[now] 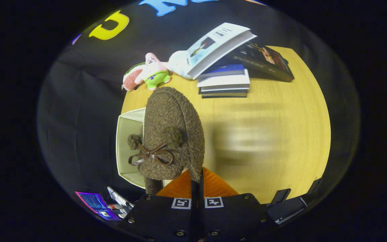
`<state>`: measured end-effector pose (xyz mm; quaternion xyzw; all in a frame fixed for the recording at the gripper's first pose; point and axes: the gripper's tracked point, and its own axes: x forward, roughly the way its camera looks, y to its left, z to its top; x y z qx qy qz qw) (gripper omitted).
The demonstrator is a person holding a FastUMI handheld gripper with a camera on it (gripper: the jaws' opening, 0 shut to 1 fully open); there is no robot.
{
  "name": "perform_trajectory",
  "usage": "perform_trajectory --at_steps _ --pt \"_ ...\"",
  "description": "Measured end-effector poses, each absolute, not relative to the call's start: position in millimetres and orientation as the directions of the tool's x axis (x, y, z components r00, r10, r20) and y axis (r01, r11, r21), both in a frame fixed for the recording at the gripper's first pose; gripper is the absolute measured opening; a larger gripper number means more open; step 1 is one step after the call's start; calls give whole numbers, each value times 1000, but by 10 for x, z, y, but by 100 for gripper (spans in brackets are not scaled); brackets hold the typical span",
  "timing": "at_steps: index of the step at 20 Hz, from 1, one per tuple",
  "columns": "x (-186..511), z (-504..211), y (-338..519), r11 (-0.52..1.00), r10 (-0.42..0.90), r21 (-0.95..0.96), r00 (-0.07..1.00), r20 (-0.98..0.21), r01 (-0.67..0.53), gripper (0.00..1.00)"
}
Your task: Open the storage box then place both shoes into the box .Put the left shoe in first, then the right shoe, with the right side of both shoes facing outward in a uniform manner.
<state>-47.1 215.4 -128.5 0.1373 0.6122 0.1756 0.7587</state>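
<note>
A fuzzy brown shoe (173,134) with two pompoms and a thin brown bow hangs just ahead of my gripper (197,179), toe pointing away from me. Both fingers press together on the shoe's rear edge, so the gripper is shut on it. The shoe is lifted over the near corner of the yellow wooden table (274,134). Behind and left of the shoe stands the white storage box (129,141), open at the top, mostly hidden by the shoe. I cannot see inside the box well enough to tell what lies there.
At the table's far side lies a stack of books (225,82) with an open book (213,47) leaning on it and a dark book (264,60) beside. A pink and green plush toy (146,72) sits at the far left corner. A lit screen (94,203) glows below the table.
</note>
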Motion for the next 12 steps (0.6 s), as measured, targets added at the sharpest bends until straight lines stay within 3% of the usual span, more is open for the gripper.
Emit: perform_trajectory --at_steps 7,12 --pt "-531 -1038 3067 883 450 404 183 -874 -239 1" --pt "-480 -1034 3584 892 426 375 186 -885 -253 1"
